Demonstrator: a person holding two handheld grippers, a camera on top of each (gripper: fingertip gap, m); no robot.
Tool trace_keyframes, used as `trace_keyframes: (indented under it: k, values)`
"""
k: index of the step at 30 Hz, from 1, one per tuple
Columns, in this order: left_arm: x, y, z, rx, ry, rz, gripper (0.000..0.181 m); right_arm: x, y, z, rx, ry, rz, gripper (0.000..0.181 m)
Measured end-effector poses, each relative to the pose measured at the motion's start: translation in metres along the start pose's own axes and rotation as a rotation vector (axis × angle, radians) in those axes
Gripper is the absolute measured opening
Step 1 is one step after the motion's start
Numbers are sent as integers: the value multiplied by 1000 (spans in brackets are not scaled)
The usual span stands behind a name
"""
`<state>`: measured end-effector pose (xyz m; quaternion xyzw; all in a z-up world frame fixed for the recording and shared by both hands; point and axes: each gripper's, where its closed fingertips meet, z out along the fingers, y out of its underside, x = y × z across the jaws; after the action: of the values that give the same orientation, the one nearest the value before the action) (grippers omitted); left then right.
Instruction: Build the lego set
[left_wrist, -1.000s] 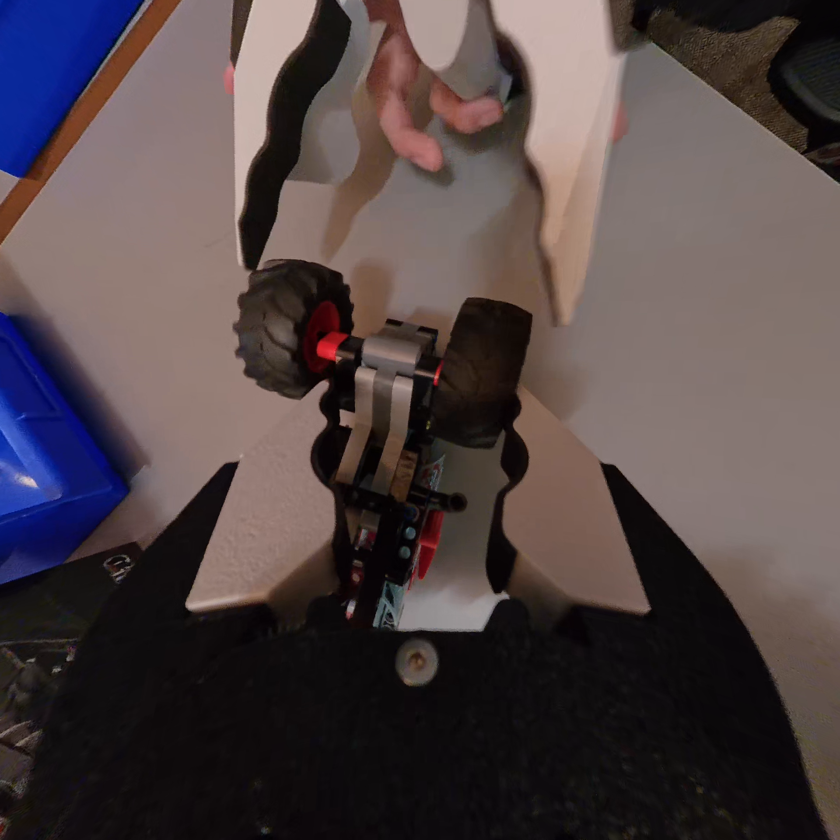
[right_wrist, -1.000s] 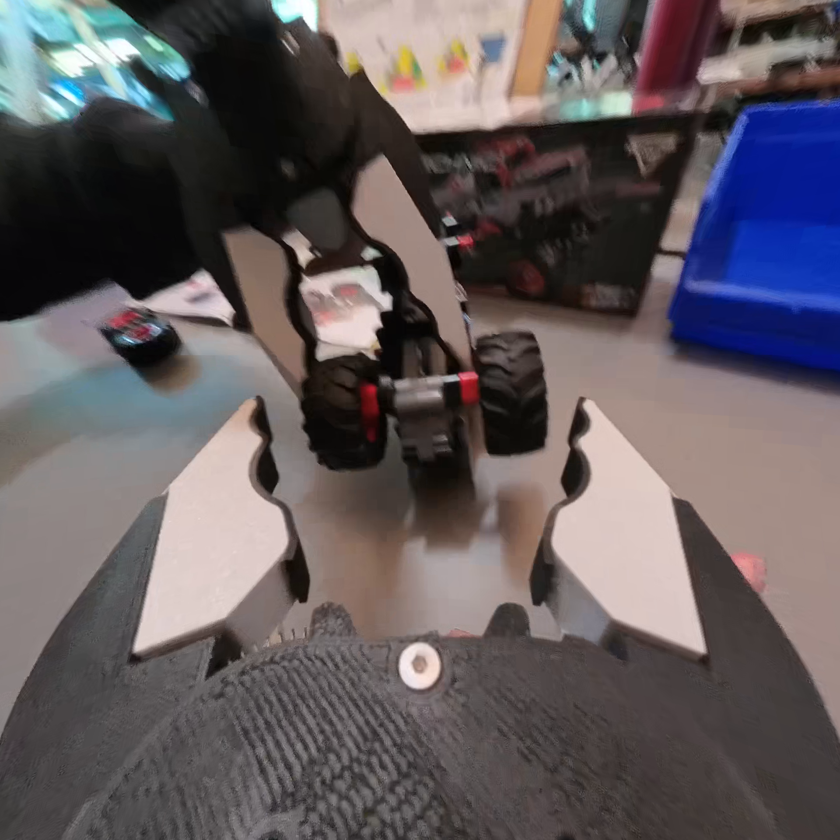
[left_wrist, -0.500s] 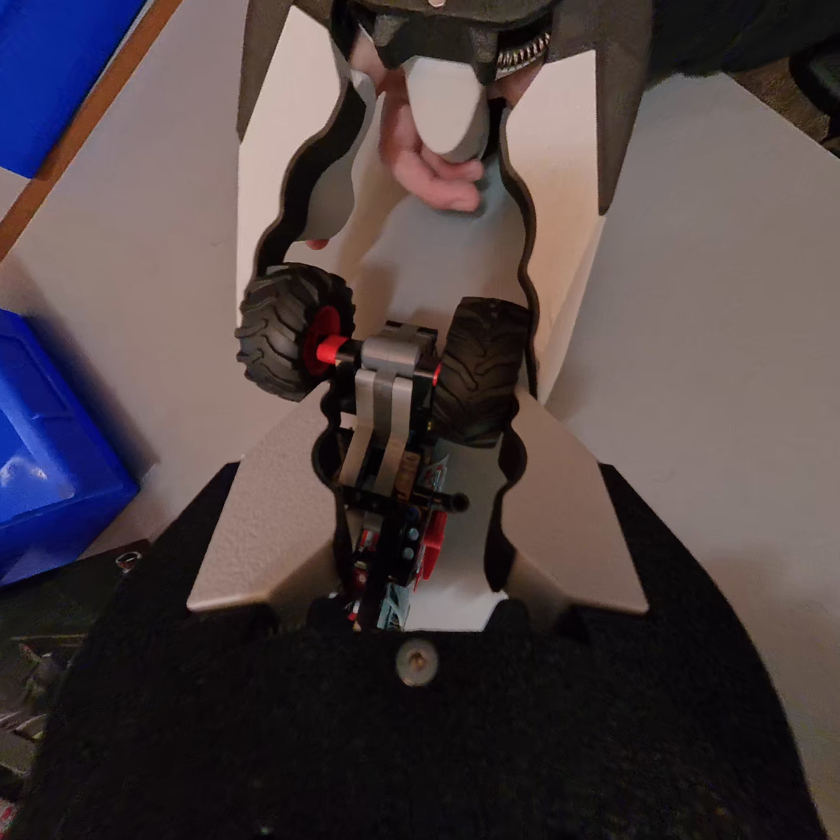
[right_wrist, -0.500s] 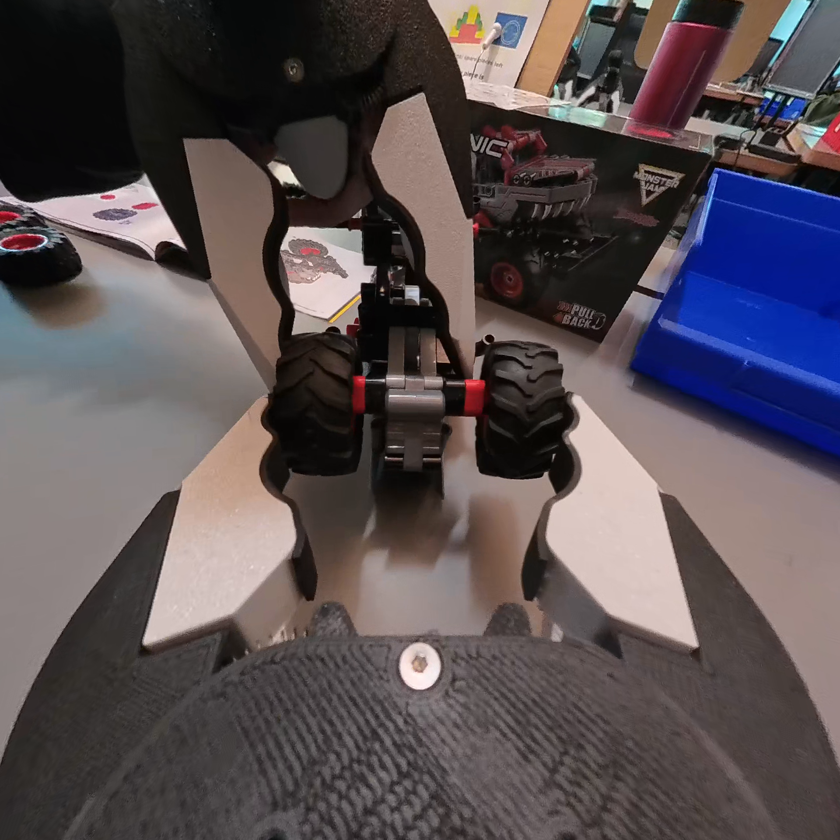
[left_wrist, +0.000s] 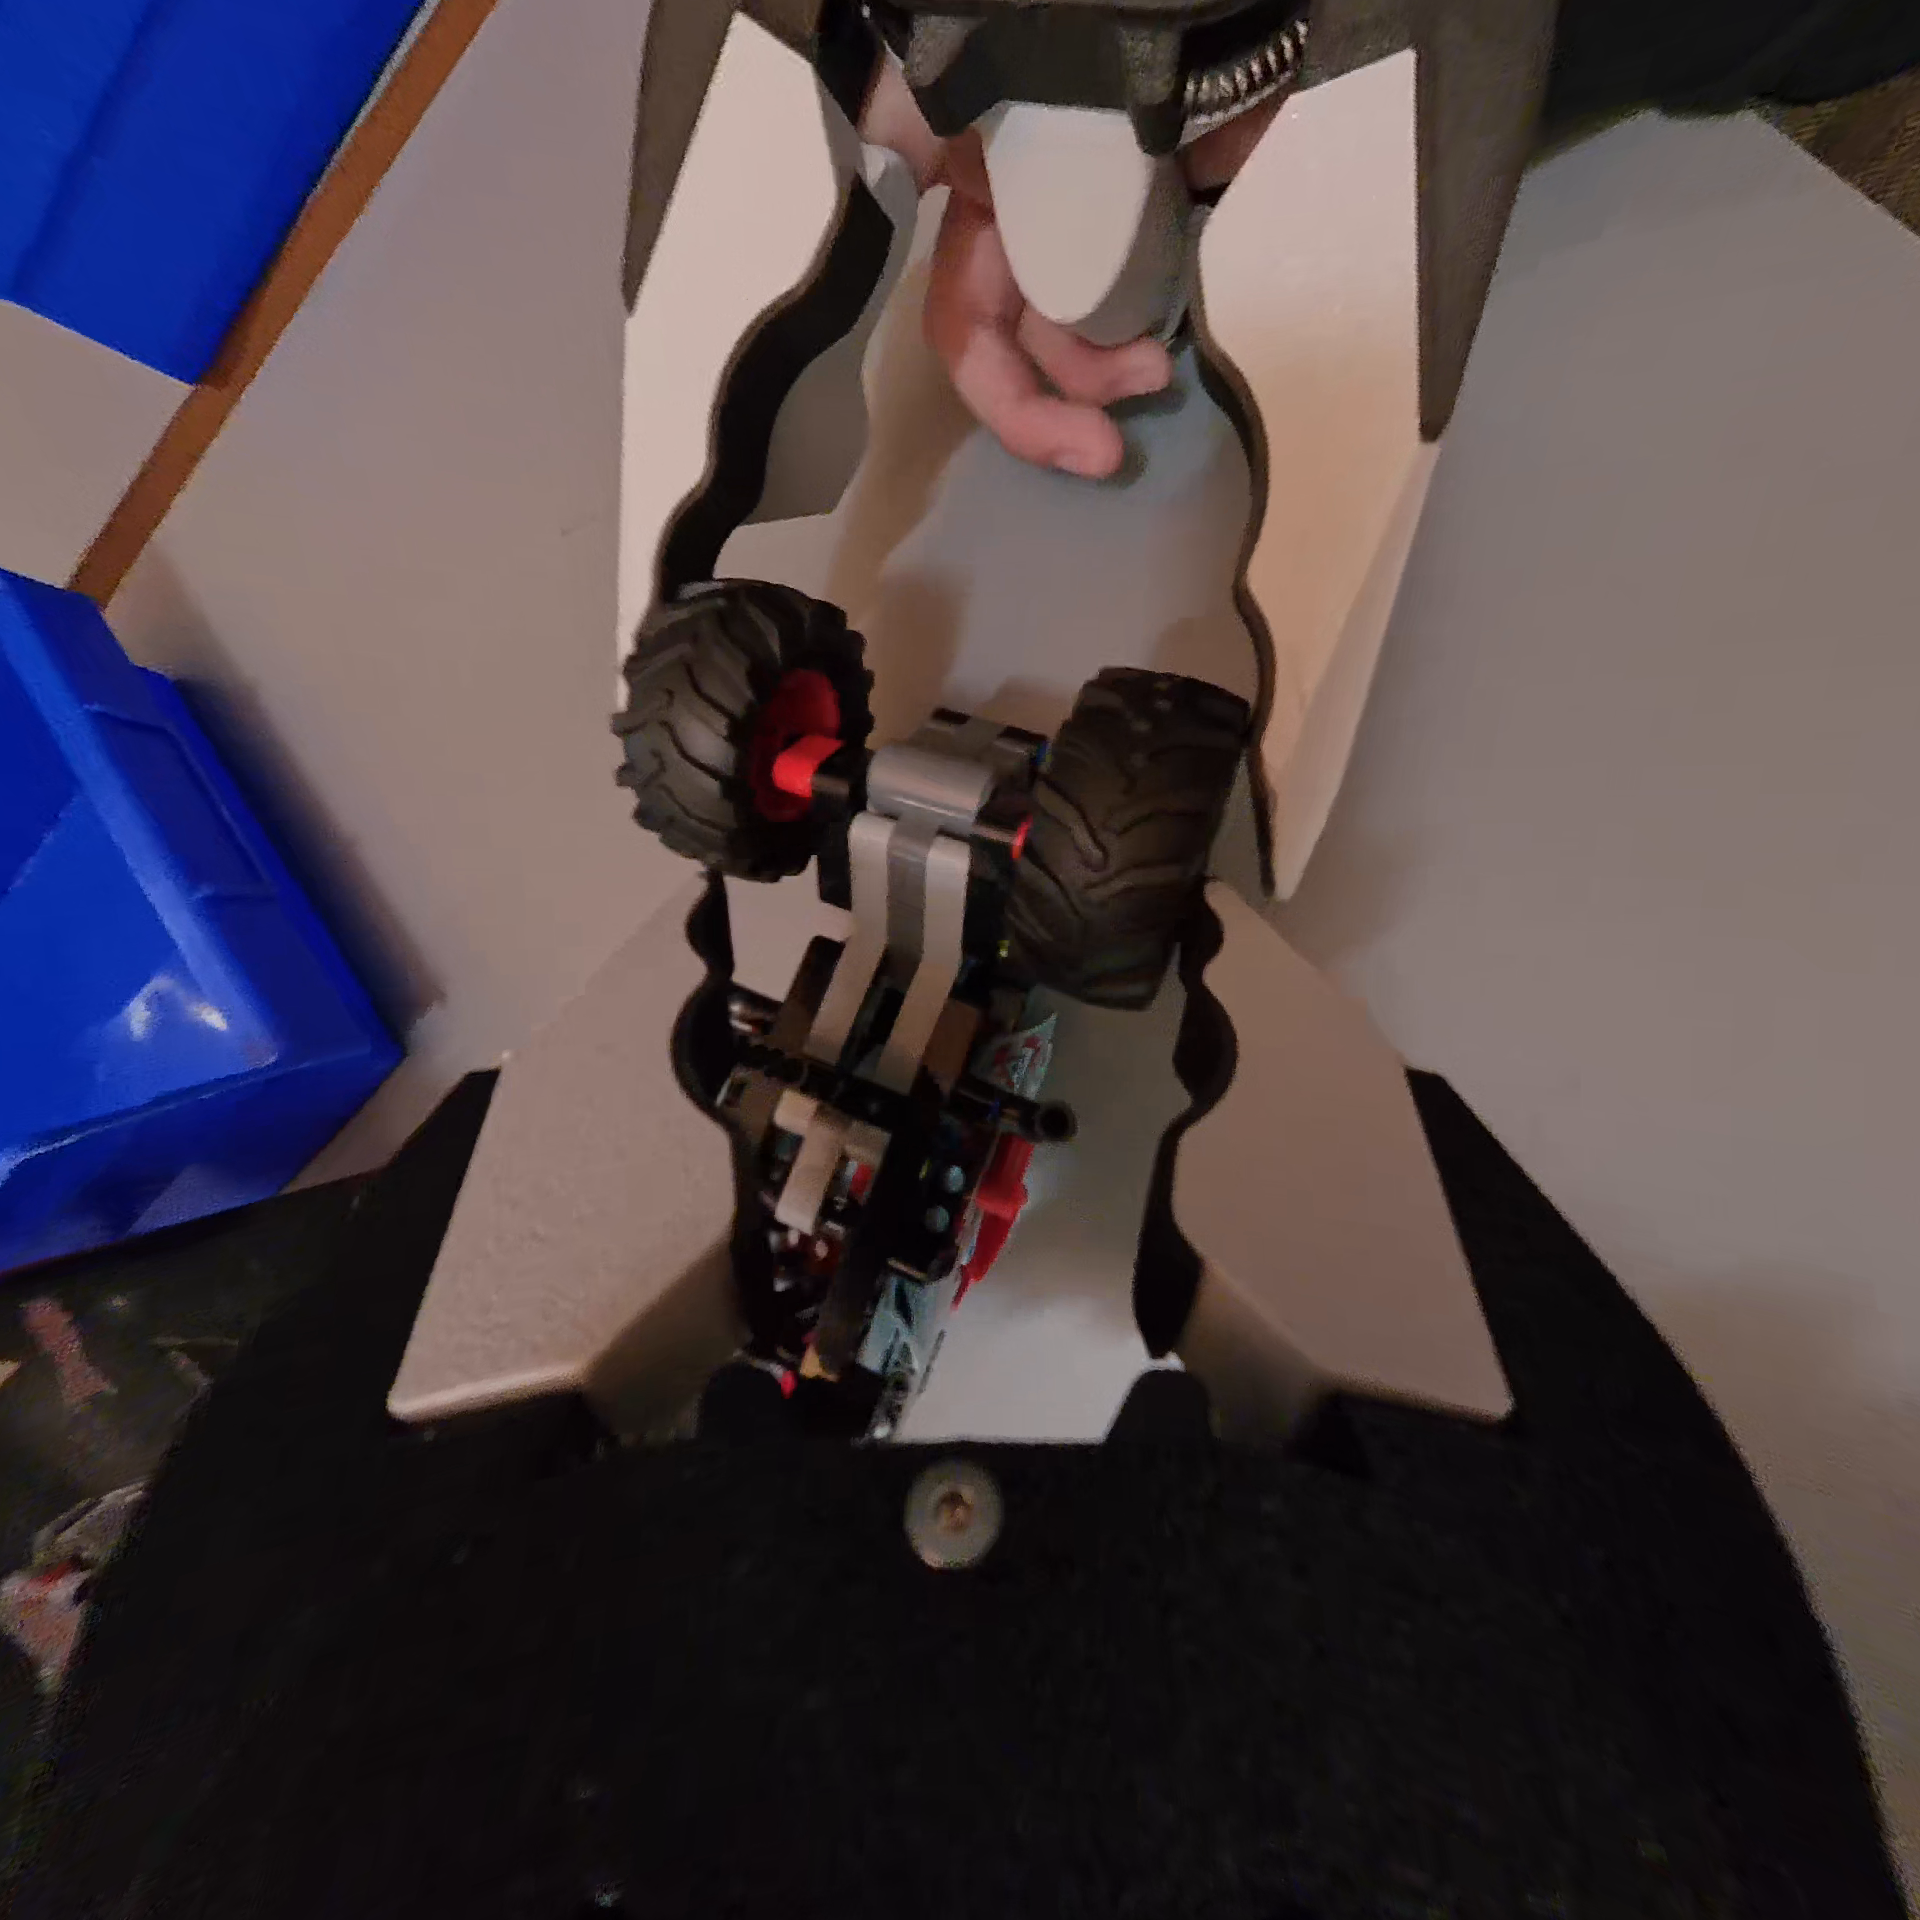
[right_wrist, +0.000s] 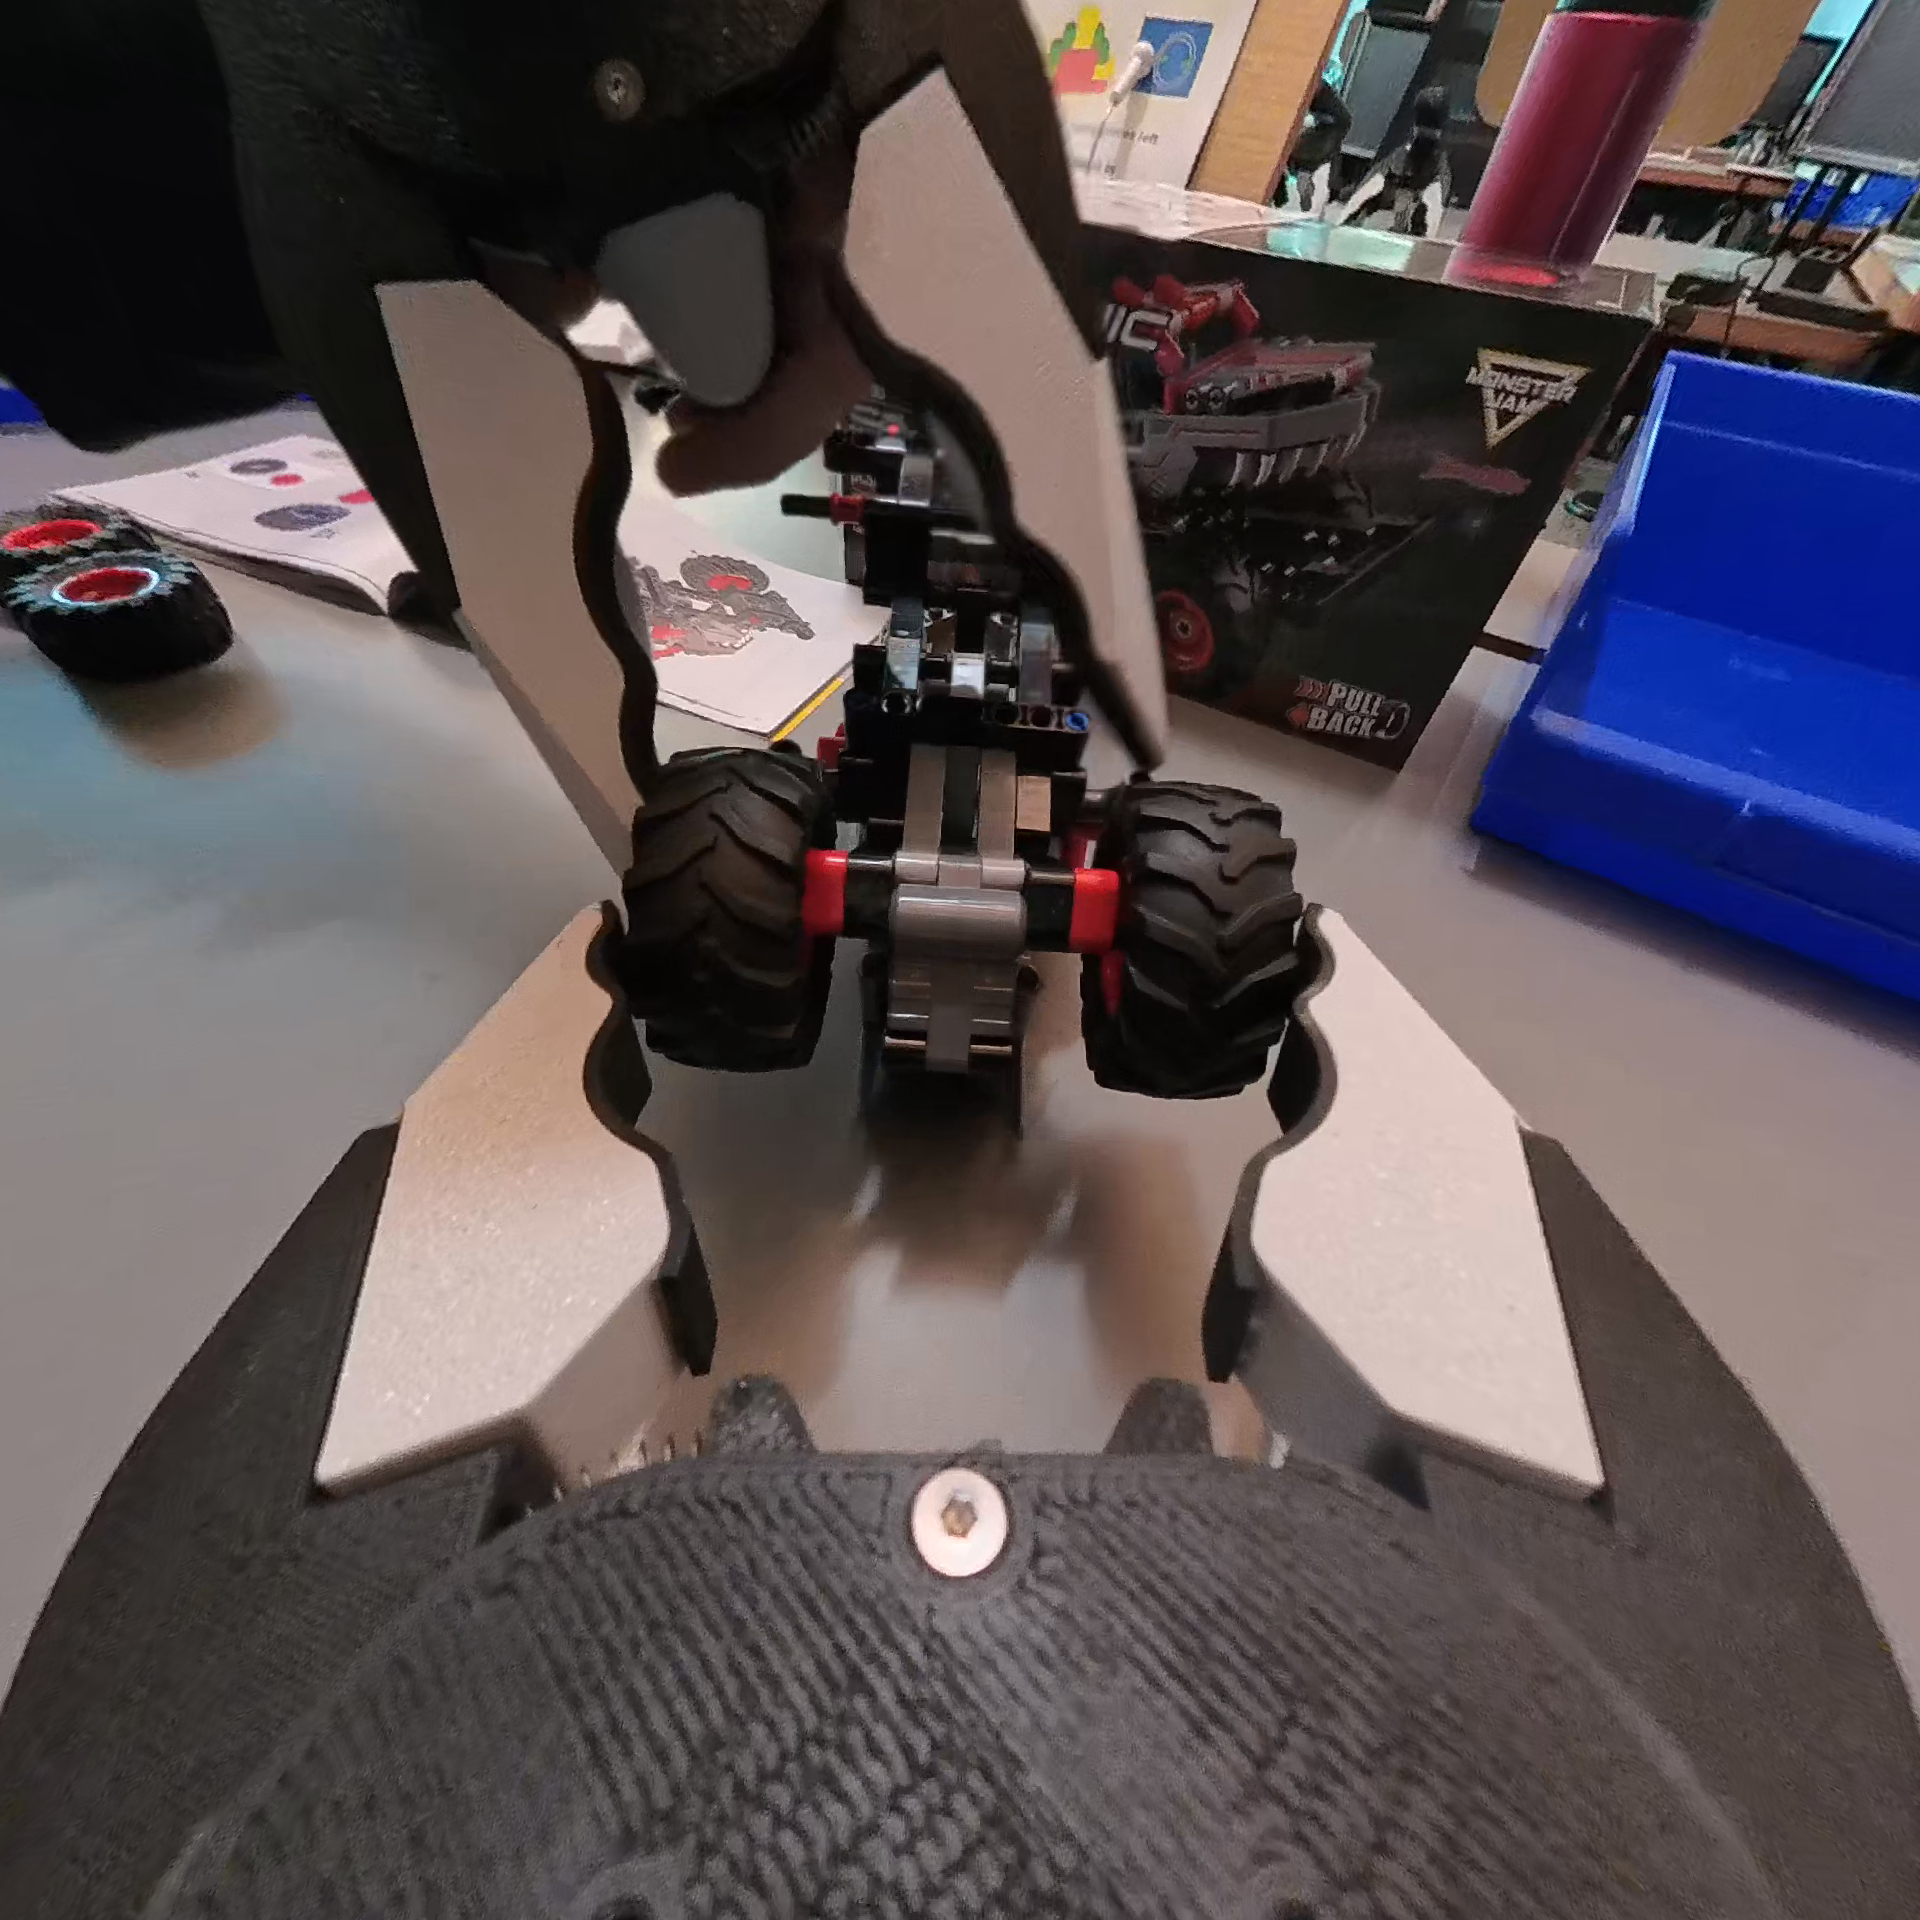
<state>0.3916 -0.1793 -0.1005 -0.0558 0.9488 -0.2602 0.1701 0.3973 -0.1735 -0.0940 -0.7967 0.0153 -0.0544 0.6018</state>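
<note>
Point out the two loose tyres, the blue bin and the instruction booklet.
loose tyres (right_wrist: 120, 608): right wrist view, far left on the table, on the nearer tyre's black tread.
blue bin (right_wrist: 1745, 665): right wrist view, right edge, on its inner wall.
instruction booklet (right_wrist: 748, 634): right wrist view, behind the truck, on the open page.

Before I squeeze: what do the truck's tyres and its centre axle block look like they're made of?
Tyres: likely soft rubber, matte black; deep chunky tread lugs, no gloss. Axle block: hard moulded plastic, grey with red end bushes; smooth faces, crisp edges and a slight sheen. The right gripper has its jaws open around both tyres, so contact would probably land on the tread.
</note>
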Motion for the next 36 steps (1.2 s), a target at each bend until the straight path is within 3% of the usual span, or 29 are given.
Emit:
trace_keyframes:
  k: [4, 7, 10, 19, 24, 36]
  values:
    - [-10, -2, 2, -8, 16, 35, 118, -4, -2, 2, 10, -18, -19, 123]
    - [-5, 0, 11, -26, 117, 70, 128, -8, -4, 3, 19, -32, -42, 122]
    - [2, 4, 18, -76, 191, 98, 124, -6, -2, 3, 12, -32, -31, 122]
    - [2, 1, 18, -53, 192, 115, 123, -6, 2, 4, -17, -23, -50, 123]
    - [1, 11, 24, -116, 167, 194, 130, -4, 0, 4, -5, -16, -45, 122]
    - [-4, 2, 19, -52, 202, 133, 118, 1, 0, 4, -4, -34, 15, 119]
